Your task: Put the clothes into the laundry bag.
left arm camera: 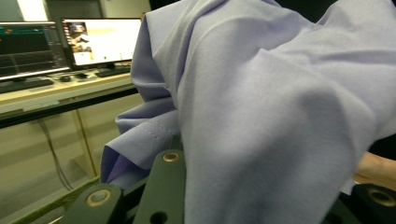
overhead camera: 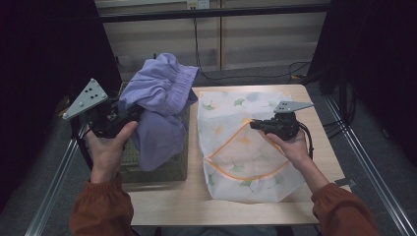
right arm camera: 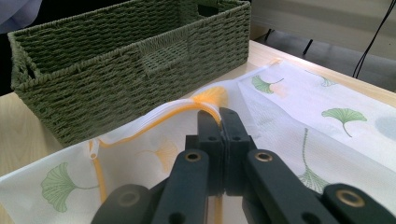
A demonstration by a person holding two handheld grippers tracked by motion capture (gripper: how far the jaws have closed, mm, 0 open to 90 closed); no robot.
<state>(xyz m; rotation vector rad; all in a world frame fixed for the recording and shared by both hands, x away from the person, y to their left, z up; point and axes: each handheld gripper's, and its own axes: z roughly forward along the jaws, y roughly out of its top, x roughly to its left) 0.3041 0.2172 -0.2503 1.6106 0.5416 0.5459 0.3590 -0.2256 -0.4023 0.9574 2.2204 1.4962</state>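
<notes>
On the bench (overhead camera: 162,206), left side: green woven basket (right arm camera: 116,70), with the lilac garment (overhead camera: 160,105) hanging over it, lifted clear by the left gripper (overhead camera: 132,114), jaws clamped on the cloth. Just right of the basket, a white leaf-print mesh bag (overhead camera: 246,147) lies flat; the right gripper (right arm camera: 219,122), jaws fully closed, pinches its orange-trimmed opening edge, raising it slightly.

A lilac garment (overhead camera: 160,105) hung crumpled and lifted above the woven green basket (overhead camera: 162,169) at the table's left side. Just beside the basket, a white mesh laundry bag (overhead camera: 246,147) printed with ginkgo leaves lay flat, its orange-edged opening raised at the top edge.
</notes>
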